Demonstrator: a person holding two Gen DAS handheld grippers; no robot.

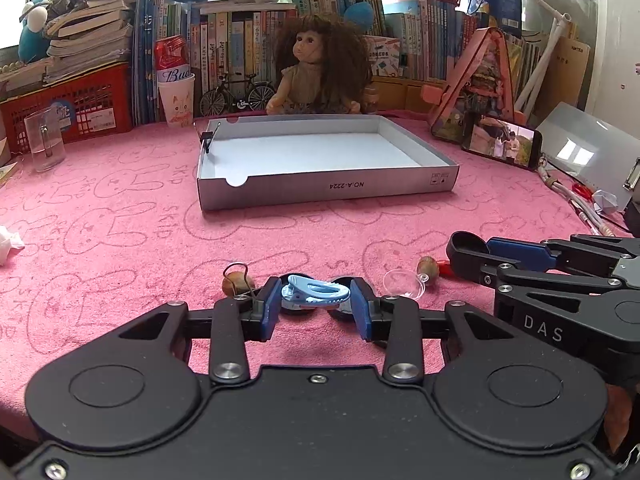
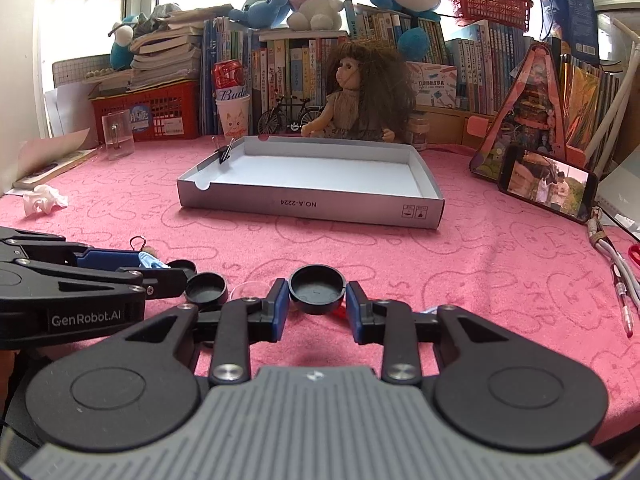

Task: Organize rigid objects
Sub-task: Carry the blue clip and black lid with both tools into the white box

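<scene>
Your left claw clenches a light blue plastic clip just above the pink tabletop. Your right claw grips a round black plastic cap. The shallow white cardboard box sits beyond.

Bright windows behind crowded bookshelf

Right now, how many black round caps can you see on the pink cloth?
3. One cap sits between the right gripper's fingers. A second cap lies on the cloth just left of it. A third cap is beside the left gripper's tip. Others may be hidden behind the grippers.
</scene>
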